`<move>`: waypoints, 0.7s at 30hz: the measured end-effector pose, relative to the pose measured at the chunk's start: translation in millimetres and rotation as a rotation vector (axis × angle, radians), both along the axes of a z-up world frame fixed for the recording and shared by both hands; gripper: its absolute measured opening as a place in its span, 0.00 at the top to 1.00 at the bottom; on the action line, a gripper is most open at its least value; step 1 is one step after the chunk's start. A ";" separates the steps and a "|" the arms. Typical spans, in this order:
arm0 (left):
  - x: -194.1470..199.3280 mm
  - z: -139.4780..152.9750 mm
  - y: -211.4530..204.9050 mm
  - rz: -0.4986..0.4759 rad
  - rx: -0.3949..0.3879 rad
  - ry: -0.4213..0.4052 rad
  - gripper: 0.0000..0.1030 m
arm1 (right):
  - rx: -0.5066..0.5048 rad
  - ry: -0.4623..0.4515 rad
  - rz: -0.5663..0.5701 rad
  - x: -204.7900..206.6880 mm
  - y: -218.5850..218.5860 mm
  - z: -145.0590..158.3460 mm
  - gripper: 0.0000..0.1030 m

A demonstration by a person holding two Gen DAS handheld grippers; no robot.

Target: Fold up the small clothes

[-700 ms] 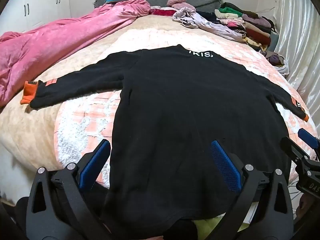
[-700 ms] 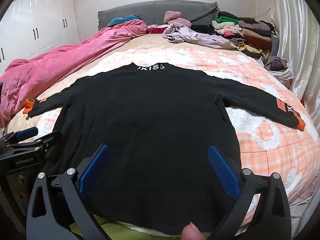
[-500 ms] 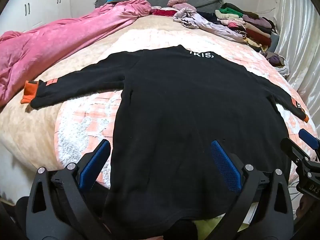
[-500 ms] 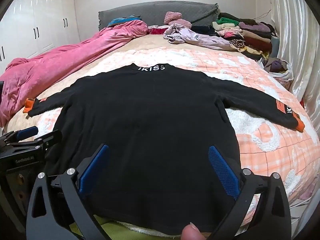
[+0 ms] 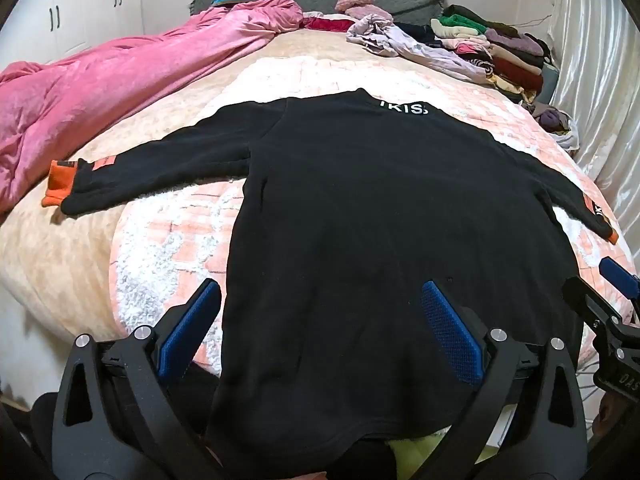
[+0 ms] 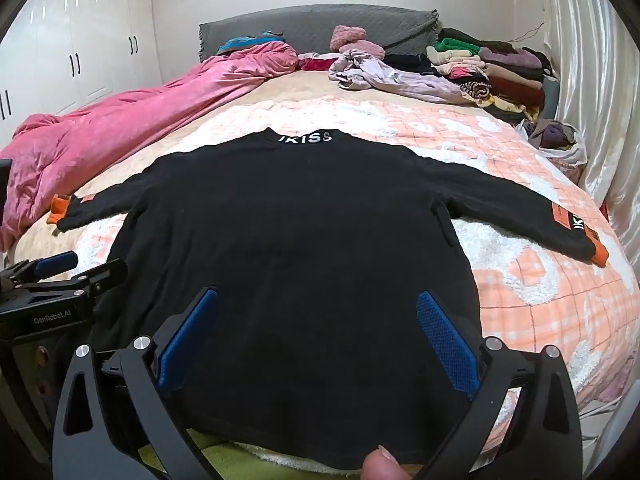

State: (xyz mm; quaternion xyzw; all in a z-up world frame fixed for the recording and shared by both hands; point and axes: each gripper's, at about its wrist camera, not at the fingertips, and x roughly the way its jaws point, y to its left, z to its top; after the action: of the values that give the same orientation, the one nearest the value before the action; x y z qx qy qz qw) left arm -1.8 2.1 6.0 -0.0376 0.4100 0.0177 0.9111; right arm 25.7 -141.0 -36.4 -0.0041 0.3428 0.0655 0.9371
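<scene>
A black long-sleeved top (image 5: 360, 216) with white letters at the collar and orange cuffs lies spread flat on the bed, sleeves out to both sides; it shows whole in the right wrist view (image 6: 296, 248). My left gripper (image 5: 320, 320) is open and empty, just above the hem on the left half. My right gripper (image 6: 318, 328) is open and empty above the hem on the right half. Each gripper shows at the edge of the other's view, the right one (image 5: 612, 304) and the left one (image 6: 60, 276).
A peach and white blanket (image 6: 540, 292) covers the bed under the top. A pink duvet (image 6: 120, 128) lies along the left side. A heap of clothes (image 6: 480, 68) sits at the far right by the grey headboard (image 6: 320, 24). A curtain (image 6: 600, 80) hangs right.
Both grippers have barely moved; the view shifted very slightly. The top lies as before and both jaws stay open.
</scene>
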 end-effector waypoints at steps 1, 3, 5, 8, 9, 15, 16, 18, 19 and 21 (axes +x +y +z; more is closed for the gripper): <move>-0.1 0.4 0.4 -0.001 -0.001 0.001 0.09 | 0.000 0.001 -0.001 0.2 0.1 -0.5 0.04; 1.2 -1.3 -0.2 -0.001 -0.002 0.001 0.09 | -0.001 0.000 -0.003 -0.7 0.1 -0.2 0.04; 1.1 -1.2 -0.5 -0.002 -0.001 0.001 0.09 | 0.000 0.000 -0.003 -1.2 -0.1 0.0 0.04; 1.4 -1.1 -0.6 -0.001 -0.002 0.001 0.09 | 0.000 0.000 0.000 -1.2 -0.1 0.1 0.04; 1.3 -1.1 -0.9 0.001 -0.001 0.001 0.09 | 0.000 0.001 0.000 -1.1 0.0 0.2 0.04; 0.9 -3.2 0.5 0.003 0.000 0.001 0.09 | 0.000 0.001 -0.001 -1.9 0.3 0.2 0.04; 0.6 -2.7 0.7 0.004 -0.001 0.000 0.09 | -0.001 0.002 0.000 -1.7 0.4 0.1 0.04; 0.3 -2.1 1.0 0.005 0.000 0.000 0.09 | 0.001 0.002 -0.002 -2.2 0.3 0.2 0.04; -0.3 -1.3 1.4 0.005 -0.001 -0.002 0.09 | -0.001 0.002 -0.001 -1.8 0.6 0.2 0.04; -0.5 -1.2 1.3 0.005 0.000 -0.002 0.09 | 0.001 0.003 -0.002 -1.7 0.3 0.2 0.04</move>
State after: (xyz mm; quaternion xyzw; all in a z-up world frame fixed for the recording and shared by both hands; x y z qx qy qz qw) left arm -2.3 3.3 4.7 -0.0388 0.4090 0.0201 0.9115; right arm 24.0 -140.7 -36.2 -0.0033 0.3442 0.0645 0.9367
